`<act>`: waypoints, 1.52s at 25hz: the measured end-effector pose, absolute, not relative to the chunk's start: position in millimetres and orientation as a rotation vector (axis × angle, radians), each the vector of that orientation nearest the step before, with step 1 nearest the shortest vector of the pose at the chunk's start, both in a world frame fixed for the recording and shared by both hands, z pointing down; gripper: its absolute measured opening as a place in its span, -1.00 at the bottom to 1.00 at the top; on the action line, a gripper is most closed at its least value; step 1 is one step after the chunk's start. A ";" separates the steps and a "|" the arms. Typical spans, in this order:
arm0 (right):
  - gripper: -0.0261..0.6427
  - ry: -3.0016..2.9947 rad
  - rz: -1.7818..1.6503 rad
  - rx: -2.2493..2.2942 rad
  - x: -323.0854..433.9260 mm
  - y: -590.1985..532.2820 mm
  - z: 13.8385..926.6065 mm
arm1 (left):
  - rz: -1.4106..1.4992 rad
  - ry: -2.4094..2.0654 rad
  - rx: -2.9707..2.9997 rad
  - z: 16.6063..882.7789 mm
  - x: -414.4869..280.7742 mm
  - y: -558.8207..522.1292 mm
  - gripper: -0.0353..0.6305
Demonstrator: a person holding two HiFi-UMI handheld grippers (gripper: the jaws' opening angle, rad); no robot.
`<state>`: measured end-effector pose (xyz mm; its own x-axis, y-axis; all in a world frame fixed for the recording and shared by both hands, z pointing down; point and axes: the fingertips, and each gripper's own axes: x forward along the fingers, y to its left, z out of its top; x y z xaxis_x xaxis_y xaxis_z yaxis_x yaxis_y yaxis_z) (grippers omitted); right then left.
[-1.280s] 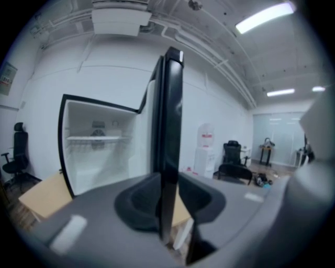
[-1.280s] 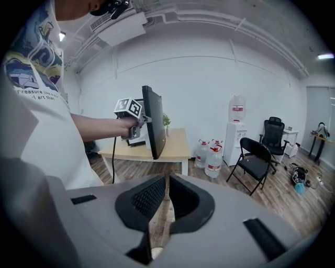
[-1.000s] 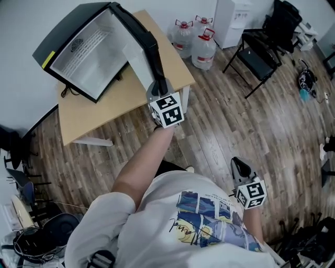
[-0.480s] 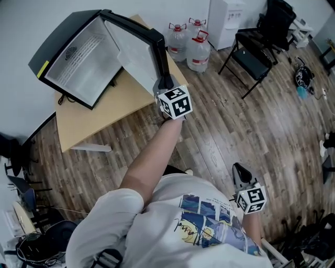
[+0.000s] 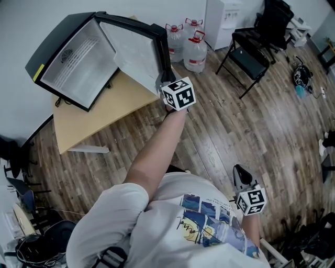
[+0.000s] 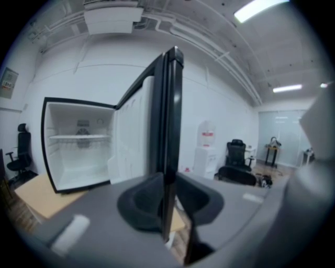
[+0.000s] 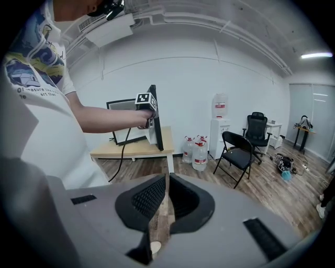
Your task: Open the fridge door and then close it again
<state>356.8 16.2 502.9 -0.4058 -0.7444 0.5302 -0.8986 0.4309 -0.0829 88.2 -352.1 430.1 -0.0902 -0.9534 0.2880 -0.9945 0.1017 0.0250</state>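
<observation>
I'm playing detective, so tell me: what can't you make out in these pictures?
The fridge door, outer face: left gripper view sees it edge-on.
The water dispenser, top: head view, cut off by the upper edge.
Its label: left gripper view, too small and blurry to read.
The table, legs: head view, mostly under the tabletop.

I record an office: water dispenser (image 5: 224,20), spare jugs (image 5: 196,52), folding chair (image 5: 250,56), swivel chair (image 7: 257,127), plank floor (image 5: 235,131), ceiling strip lights (image 6: 257,9).

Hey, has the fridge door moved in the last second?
Yes. The fridge door has swung wider open, its free edge nearer the water bottles beyond the table.
</observation>
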 end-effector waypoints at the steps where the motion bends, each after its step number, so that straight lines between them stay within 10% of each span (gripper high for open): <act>1: -0.84 -2.271 0.505 1.396 358.0 16.4 503.6 | 0.257 -2.148 1.942 430.5 89.6 -354.3 -0.65; 38: -0.84 -2.244 0.543 1.496 389.7 10.8 507.8 | 0.233 -2.162 1.895 429.9 107.7 -381.0 -0.67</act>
<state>389.7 10.8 507.8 -0.3557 -0.7786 0.5170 -0.9288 0.3561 -0.1026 107.7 -381.0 429.9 -0.1178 -0.9481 0.2953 -0.9893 0.1378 0.0478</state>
